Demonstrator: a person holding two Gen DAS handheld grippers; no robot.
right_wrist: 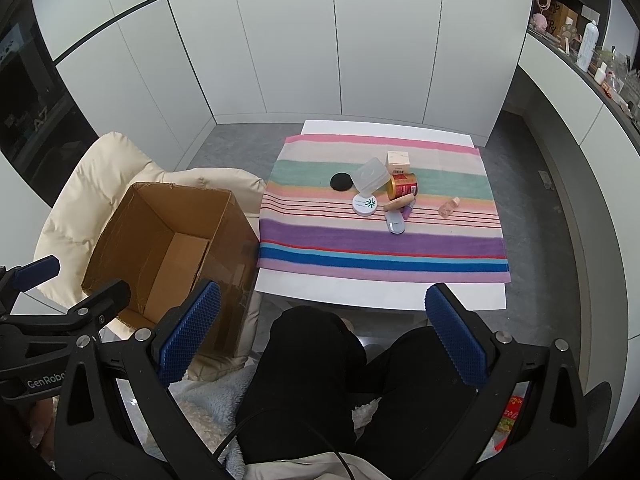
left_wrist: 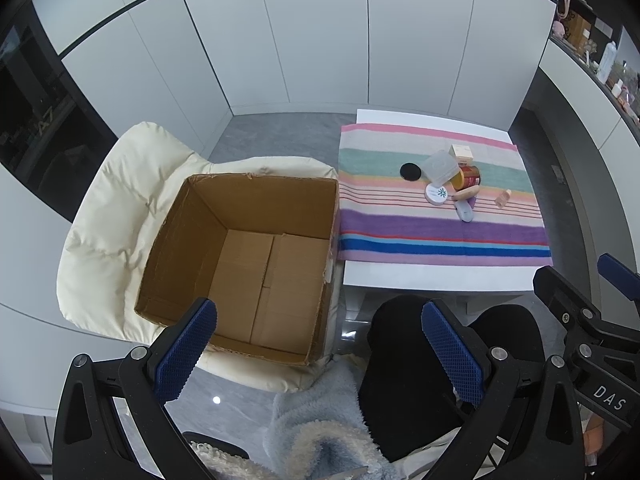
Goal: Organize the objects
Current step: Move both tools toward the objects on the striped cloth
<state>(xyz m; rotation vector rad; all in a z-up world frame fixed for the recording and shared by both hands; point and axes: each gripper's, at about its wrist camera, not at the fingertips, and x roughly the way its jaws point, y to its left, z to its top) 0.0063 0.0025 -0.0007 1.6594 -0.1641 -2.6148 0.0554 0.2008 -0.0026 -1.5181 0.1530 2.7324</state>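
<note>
- On the tabletop (right_wrist: pixel 380 298), a striped cloth (right_wrist: pixel 380 240) carries a cluster: red can (right_wrist: pixel 404 185), clear tub (right_wrist: pixel 372 176), black disc (right_wrist: pixel 341 181), small bottles.
- Left tool (left_wrist: pixel 320 344) and right tool (right_wrist: pixel 324 332) hang wide, holding nothing.
- Beside the tabletop, a cardboard box (left_wrist: pixel 256 256) sits open on a cream chair (left_wrist: pixel 116 216).

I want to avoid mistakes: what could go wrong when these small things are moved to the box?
1. The clear plastic container leans on the red can; taking either may topple the pile.
2. The can lies on its side and may roll.
3. The cardboard box sits on a soft cushioned chair, so it may tip.
</note>
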